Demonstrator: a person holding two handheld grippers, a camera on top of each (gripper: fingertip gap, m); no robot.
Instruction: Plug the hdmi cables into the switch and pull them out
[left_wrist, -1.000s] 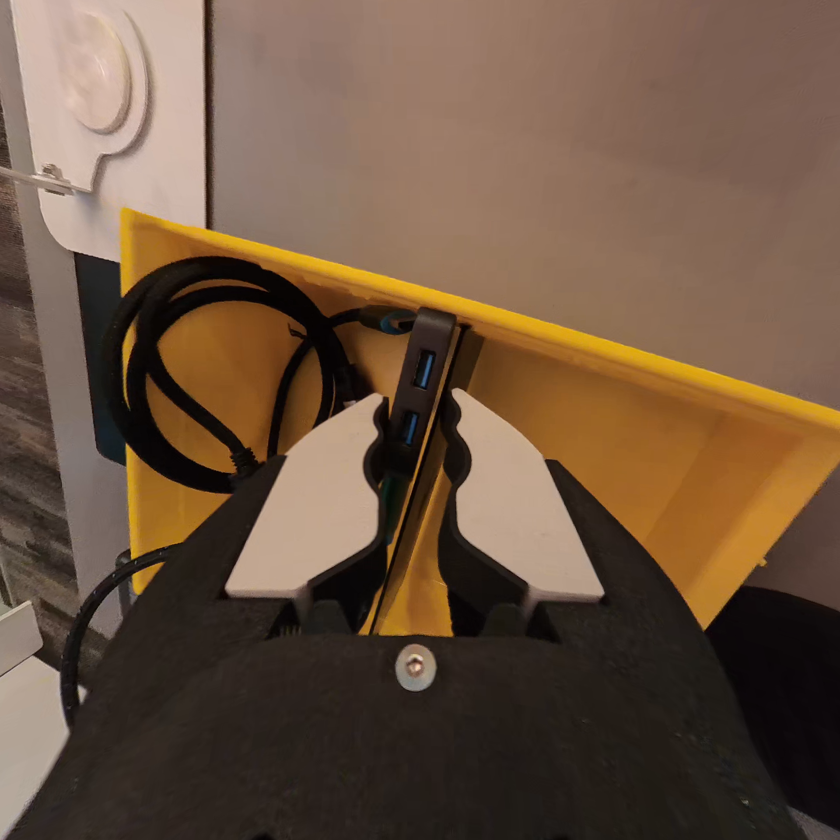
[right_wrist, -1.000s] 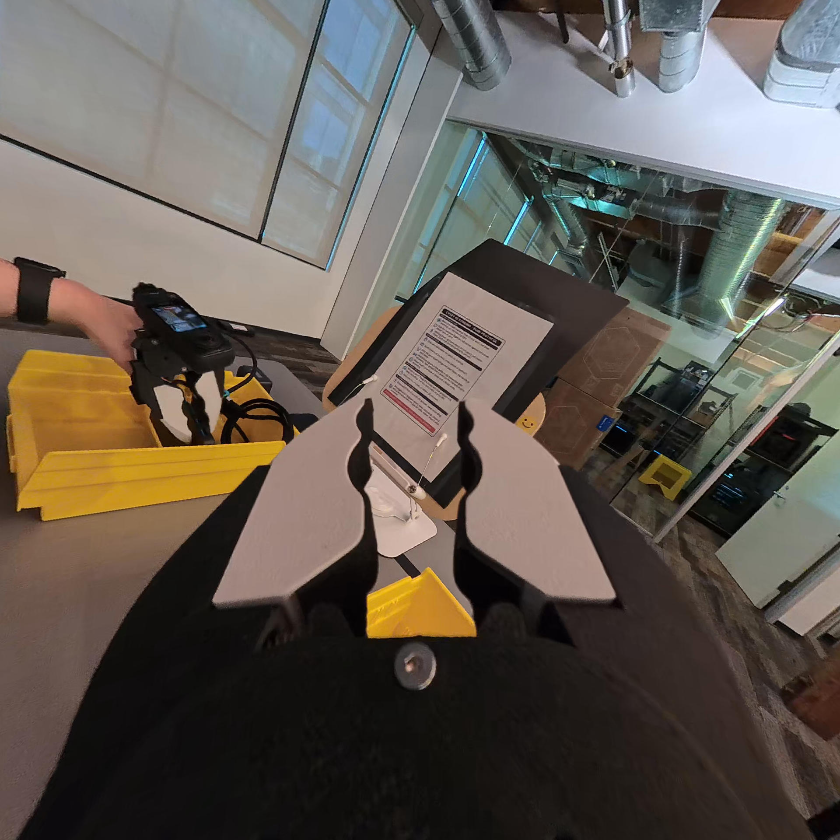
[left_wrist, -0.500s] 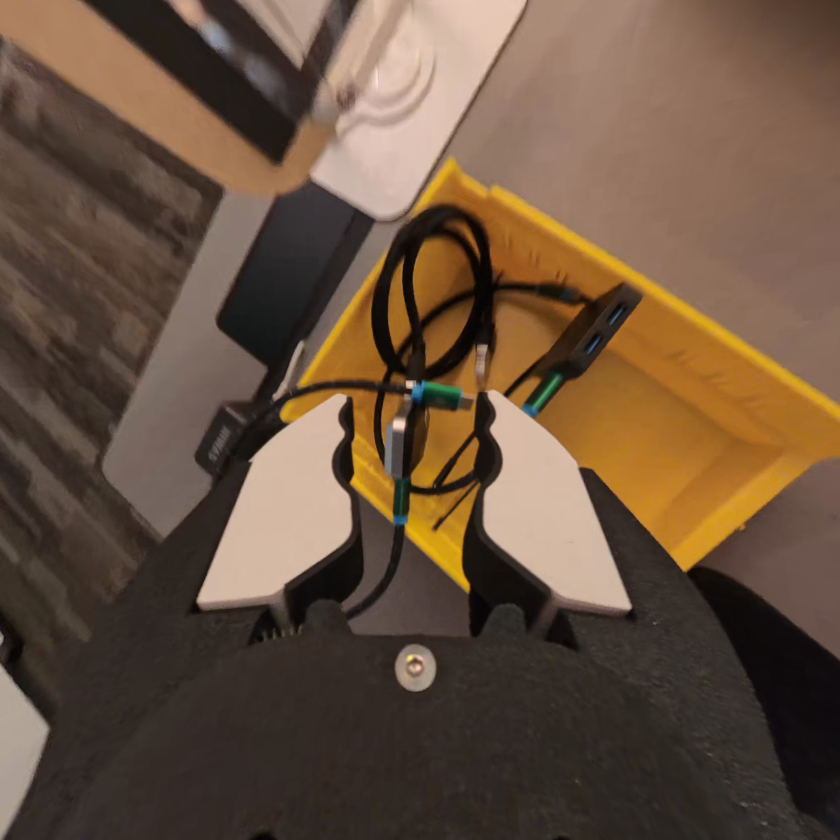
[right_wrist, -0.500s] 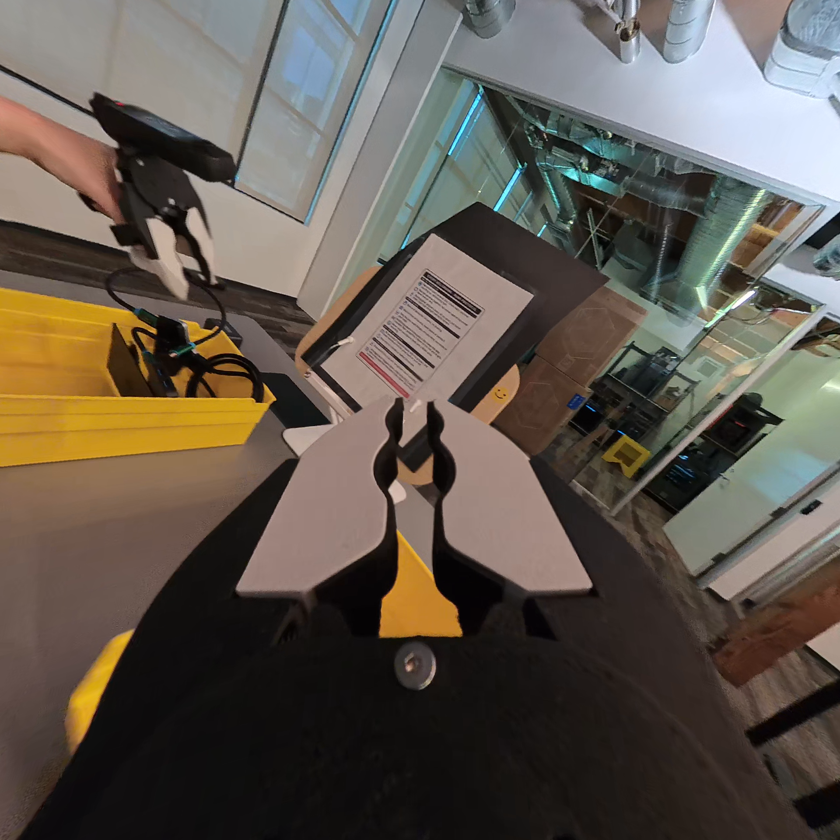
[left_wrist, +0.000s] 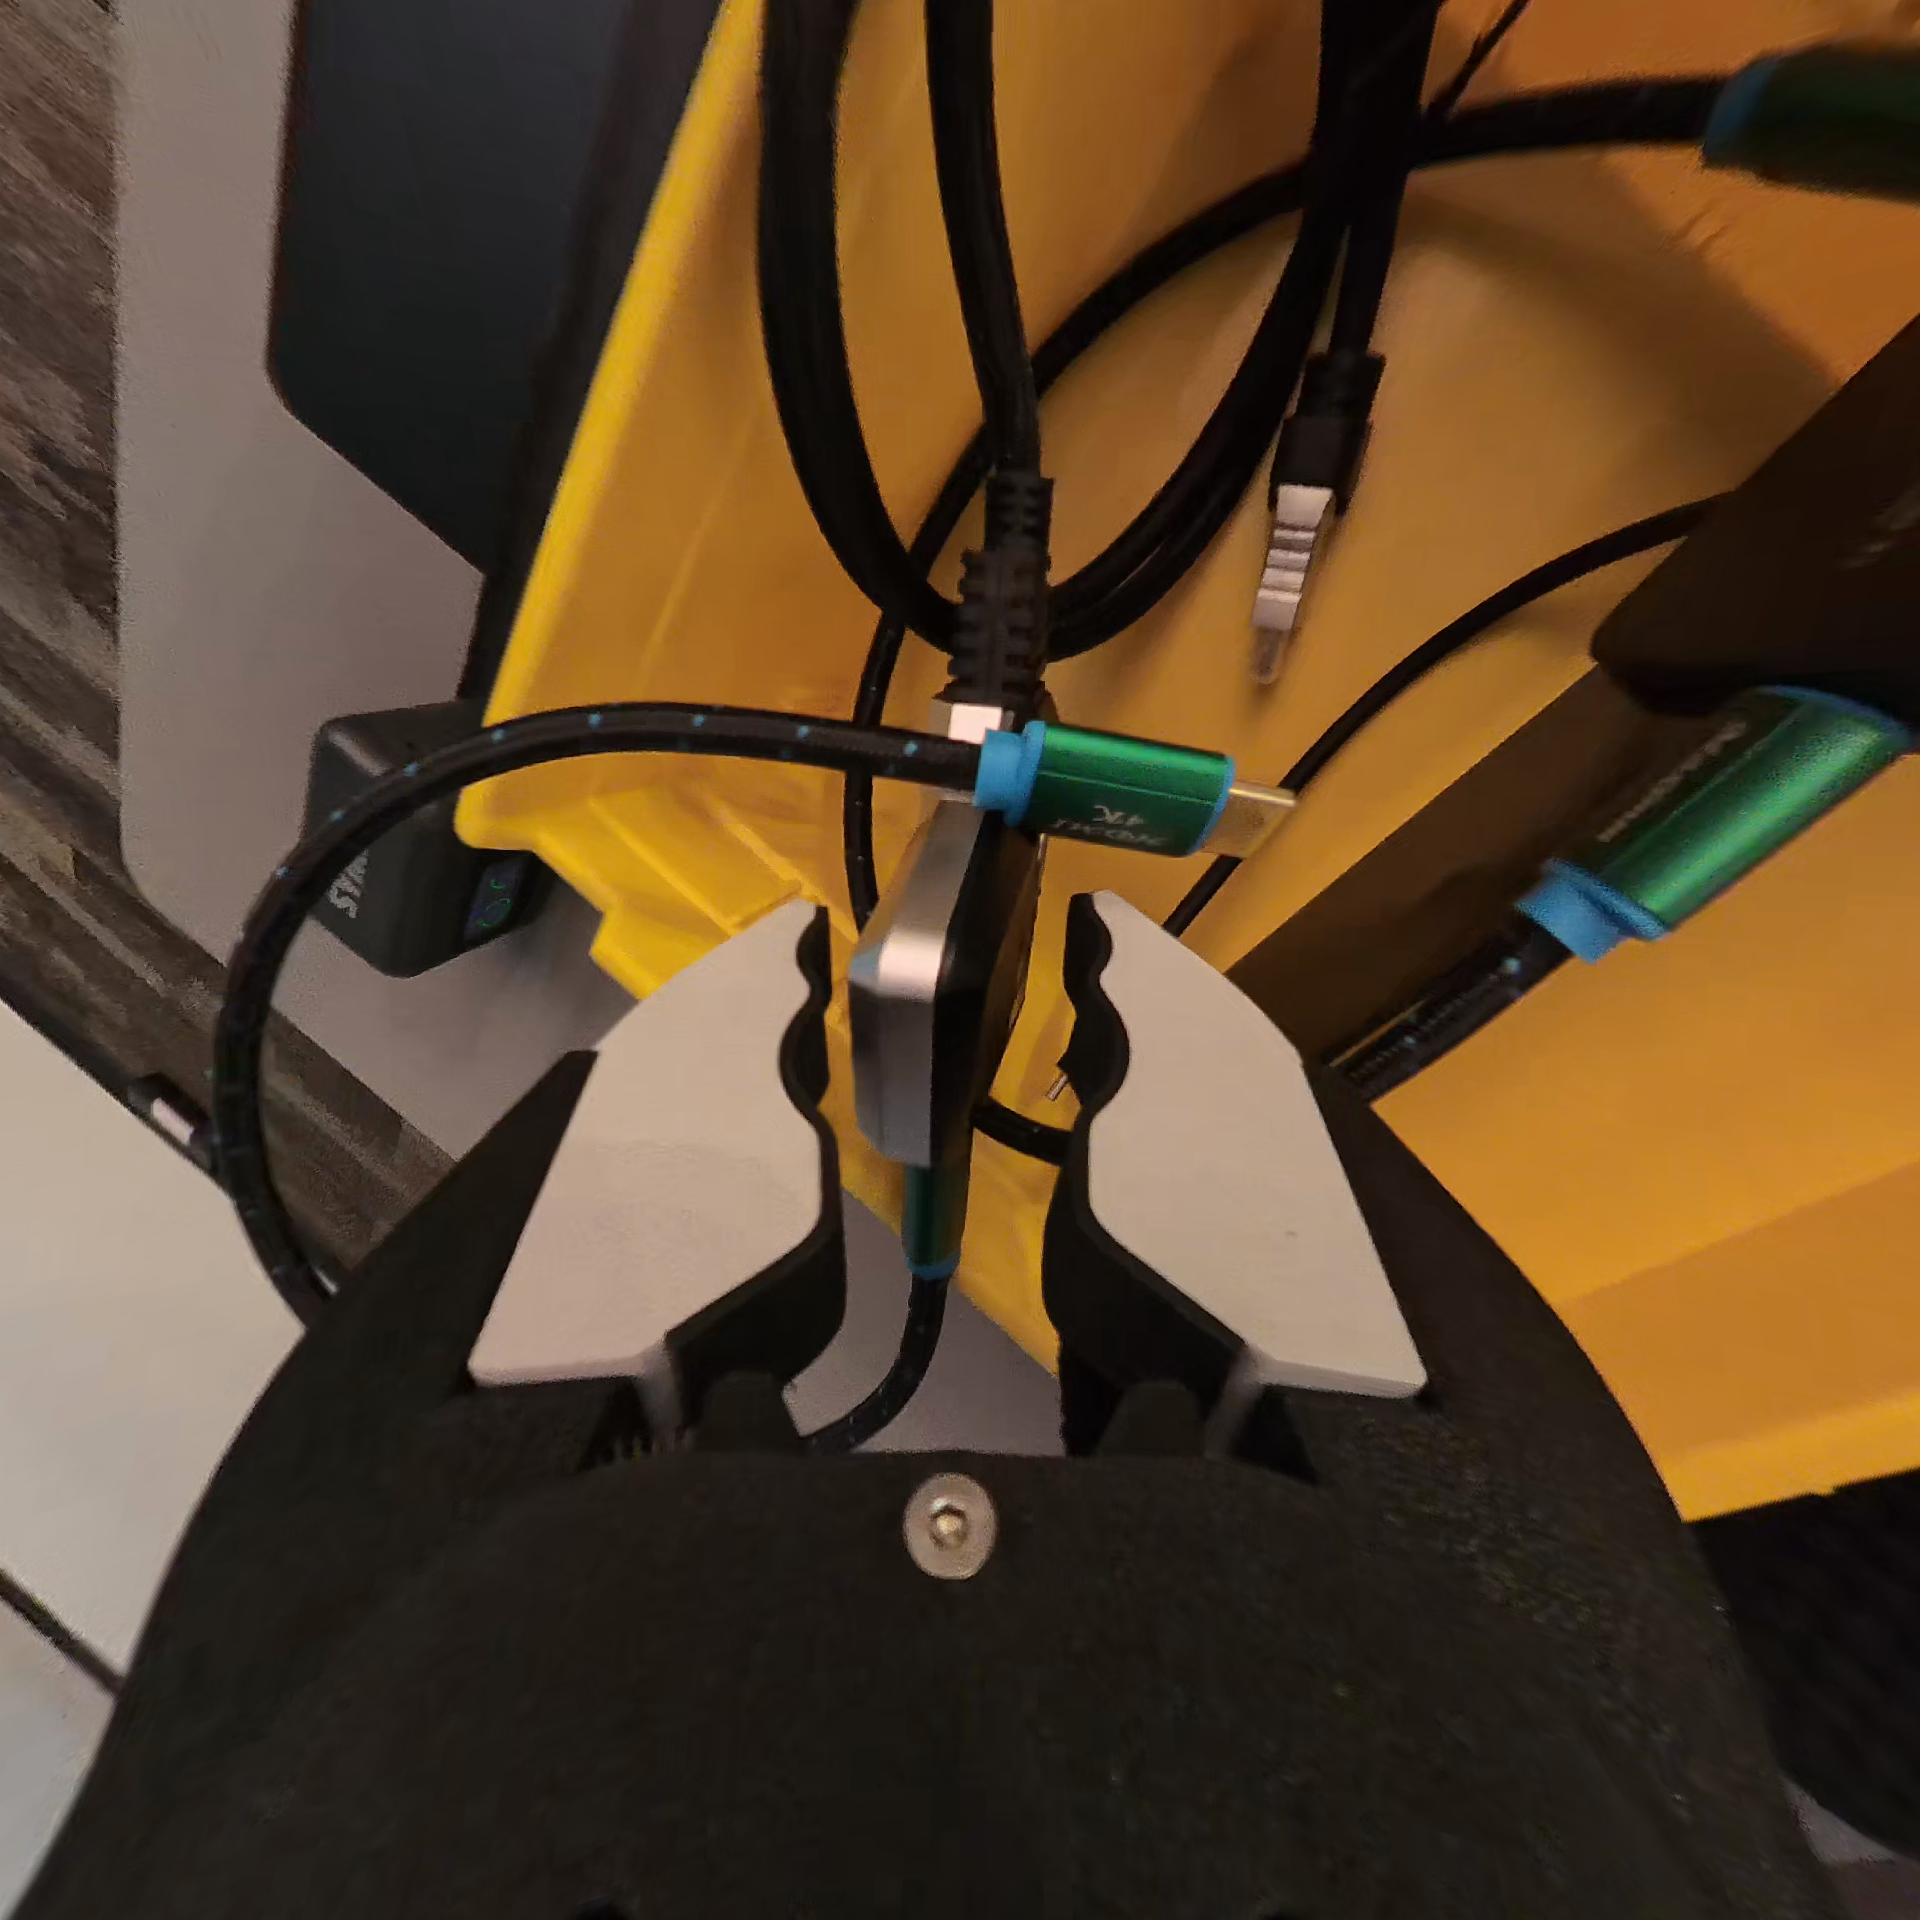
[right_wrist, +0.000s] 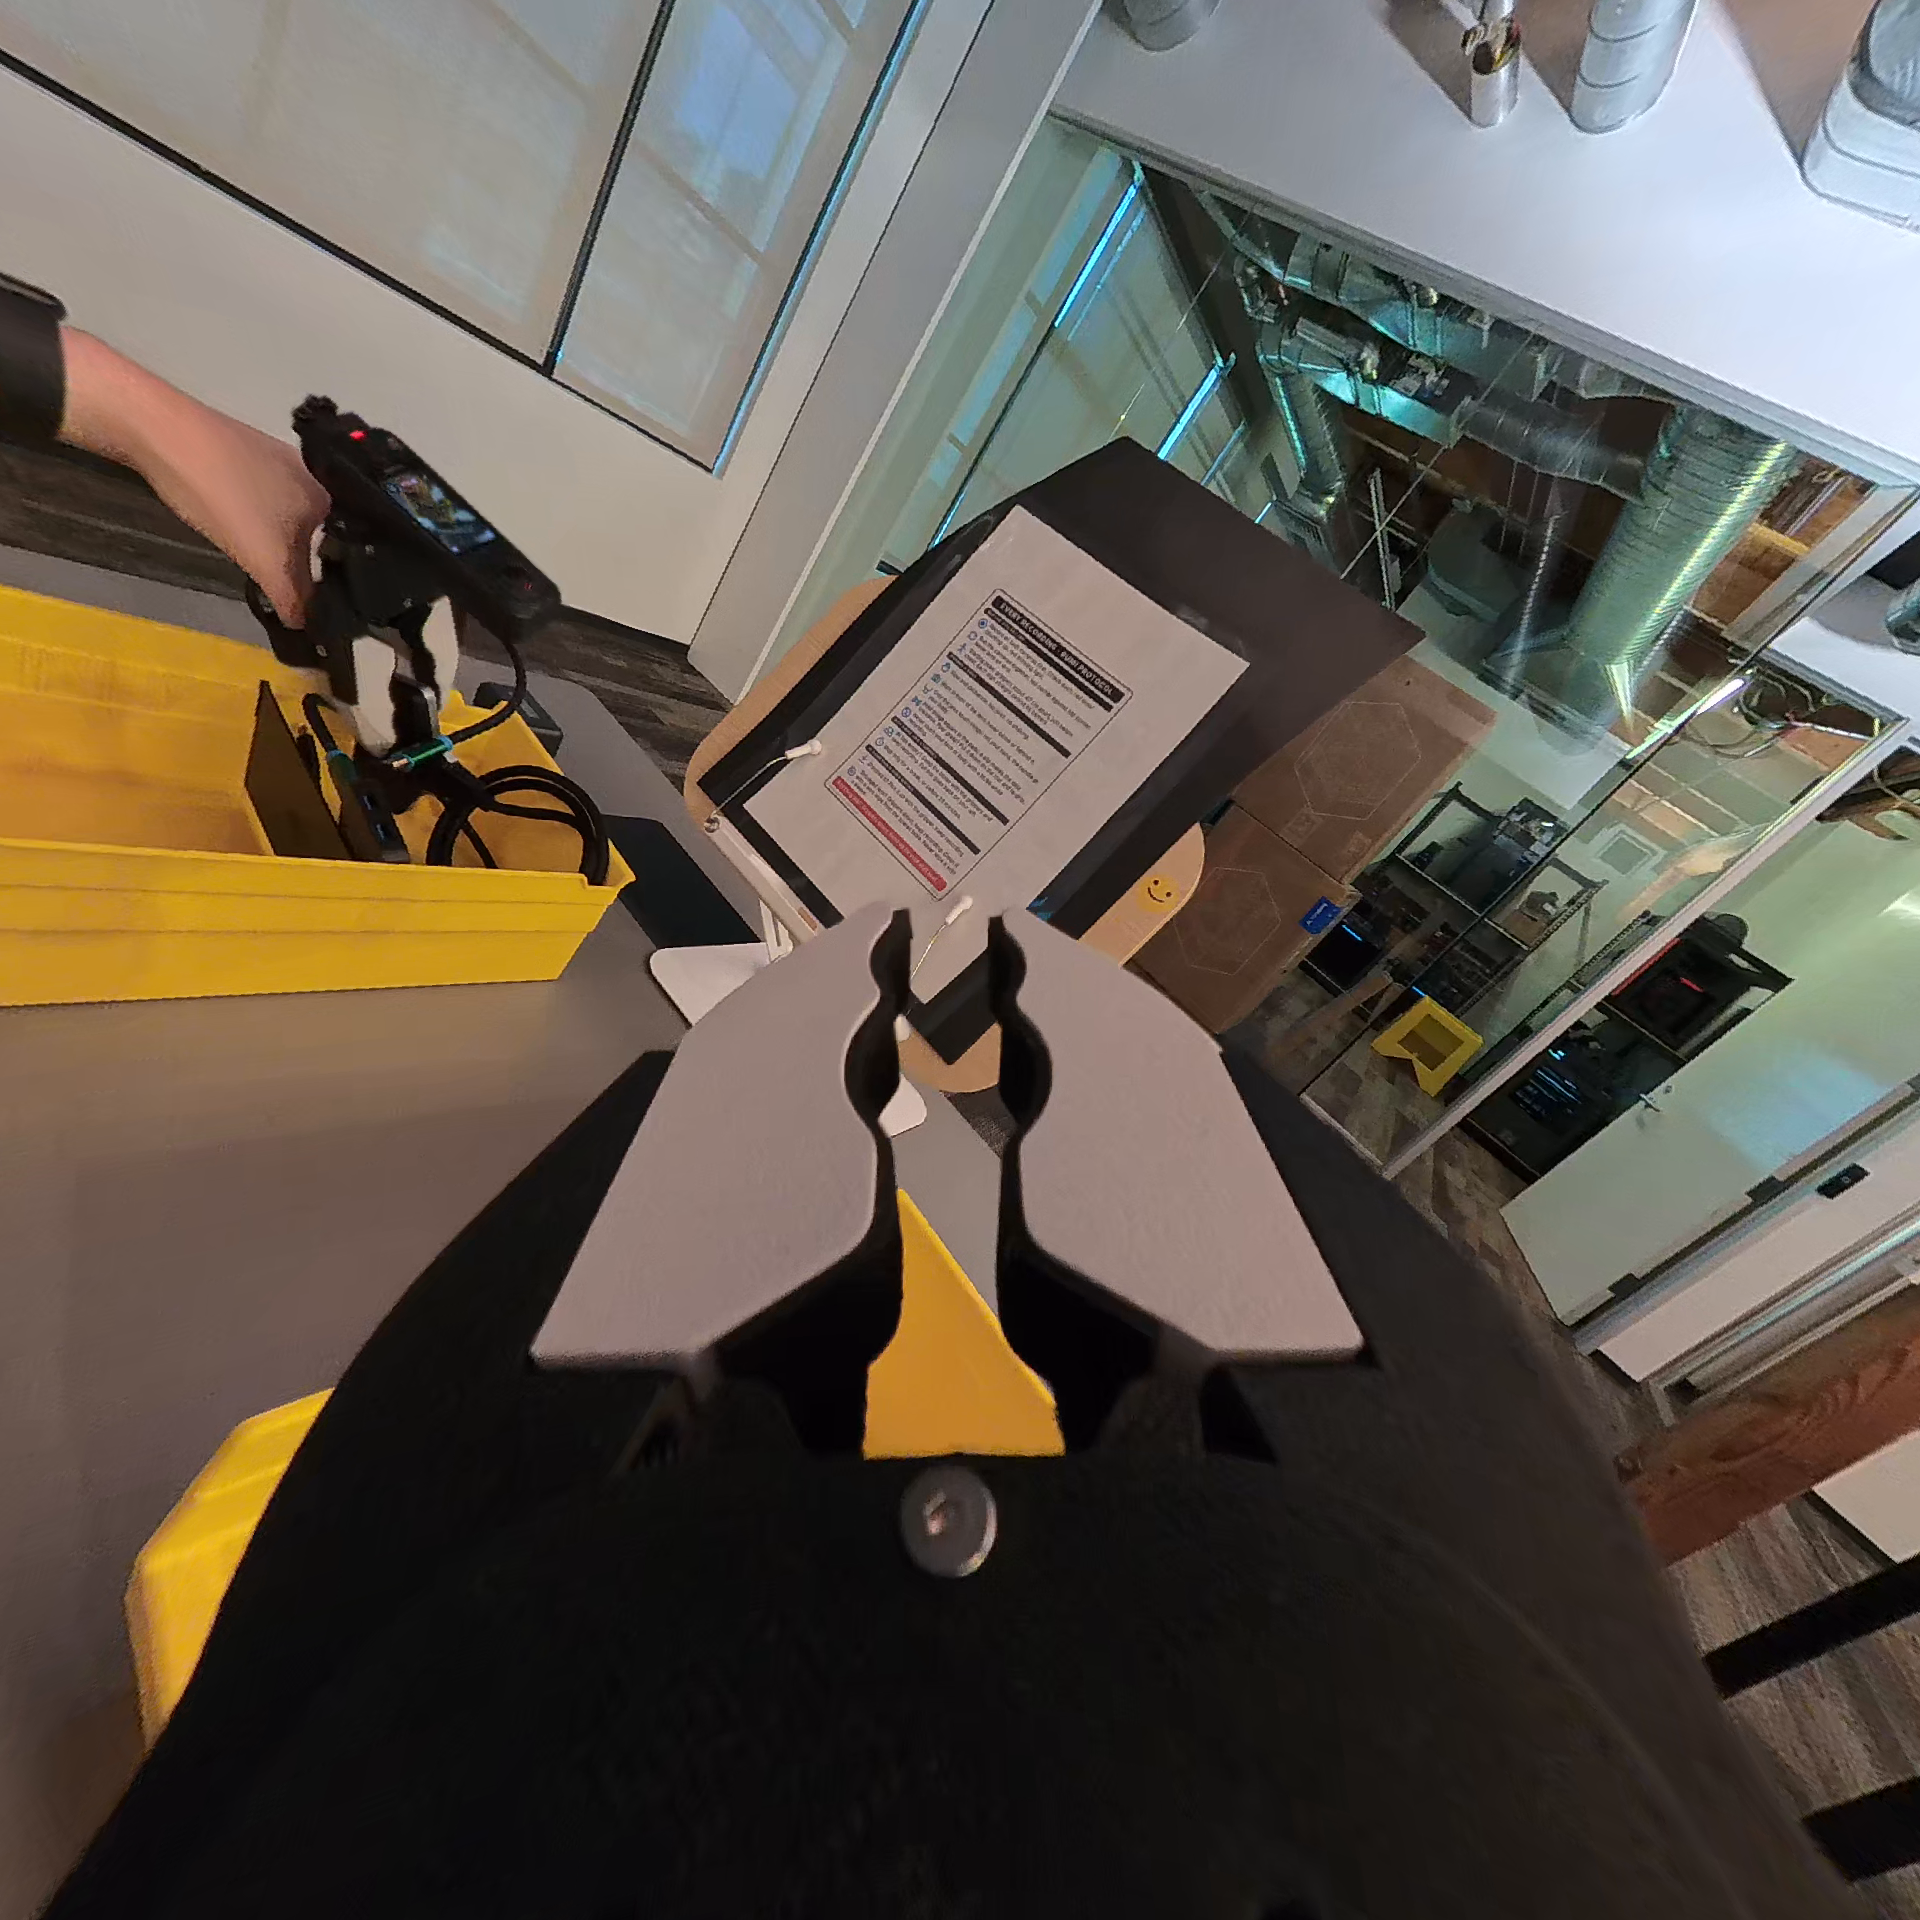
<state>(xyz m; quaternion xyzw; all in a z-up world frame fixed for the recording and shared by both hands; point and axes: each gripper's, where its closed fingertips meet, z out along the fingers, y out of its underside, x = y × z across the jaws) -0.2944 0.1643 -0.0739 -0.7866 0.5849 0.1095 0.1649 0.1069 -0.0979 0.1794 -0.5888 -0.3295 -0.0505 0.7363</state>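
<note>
In the left wrist view a small silver and black switch (left_wrist: 904, 1029) stands on edge at the rim of a yellow bin (left_wrist: 665, 520). A green HDMI plug (left_wrist: 932, 1210) sits in its near end. A second green plug (left_wrist: 1112, 795) on a braided cable lies loose across its far end. My left gripper (left_wrist: 945, 914) is open, with one finger on each side of the switch and not touching it. My right gripper (right_wrist: 945, 925) is empty, with a narrow gap between its fingers, and is held above the table far from the bin. The left gripper (right_wrist: 400, 707) also shows there over the bin (right_wrist: 312, 935).
A black hub (left_wrist: 1787, 561) with a third green plug (left_wrist: 1725, 810) leans in the bin beside coiled black cables (left_wrist: 894, 343). A small black box (left_wrist: 416, 842) sits outside the bin. A sign stand (right_wrist: 987, 748) stands on the grey table (right_wrist: 260, 1143). Another yellow bin (right_wrist: 208, 1538) lies under my right gripper.
My left gripper let go of the black hub, lifted away, then came down so the switch sits between its open fingers. My right gripper narrowed, then reopened slightly.
</note>
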